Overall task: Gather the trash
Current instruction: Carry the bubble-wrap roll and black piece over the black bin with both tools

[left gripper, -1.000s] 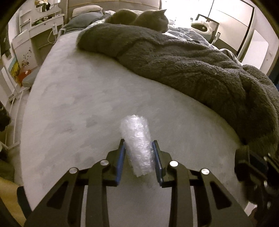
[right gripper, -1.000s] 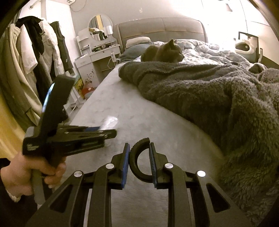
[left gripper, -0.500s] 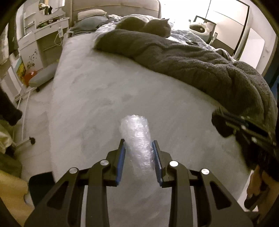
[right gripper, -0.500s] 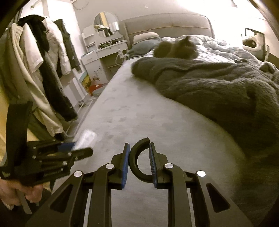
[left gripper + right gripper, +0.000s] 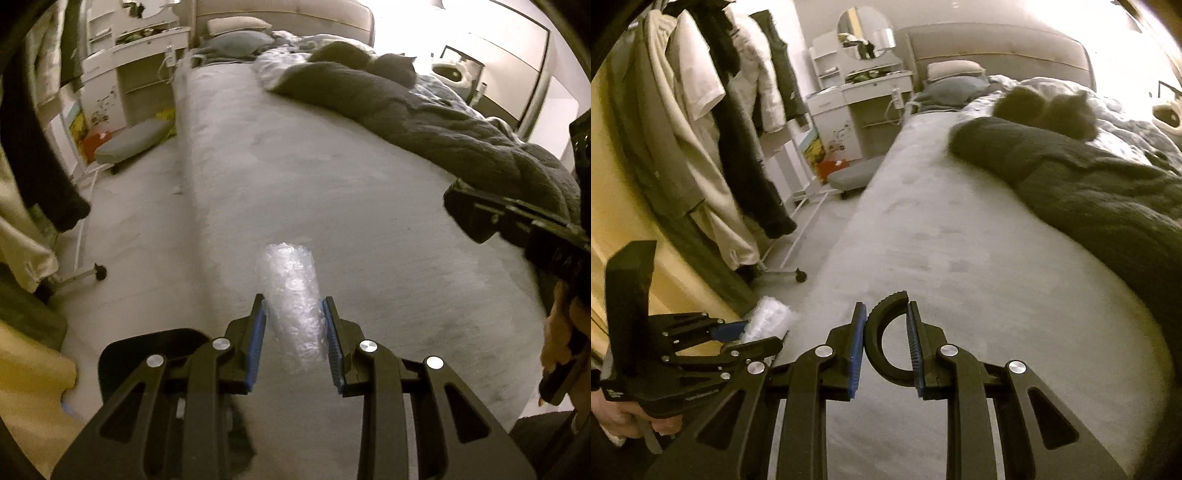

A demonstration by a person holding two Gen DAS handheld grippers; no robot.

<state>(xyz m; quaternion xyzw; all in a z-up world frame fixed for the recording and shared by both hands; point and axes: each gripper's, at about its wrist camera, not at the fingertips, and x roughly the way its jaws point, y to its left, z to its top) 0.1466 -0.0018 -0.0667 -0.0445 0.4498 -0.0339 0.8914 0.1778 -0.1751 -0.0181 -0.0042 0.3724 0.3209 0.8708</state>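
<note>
Bubble wrap (image 5: 291,299) sits clamped between the left gripper's (image 5: 293,319) jaws.

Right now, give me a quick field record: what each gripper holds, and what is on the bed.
left gripper: shut on bubble wrap roll, held above the bed's near end
right gripper: shut on black curved plastic piece
bed: grey cover, near part bare
blanket: dark, fluffy, heaped on the far right side
cat: grey, lying beyond the blanket
clothes rack: left of the bed
</note>
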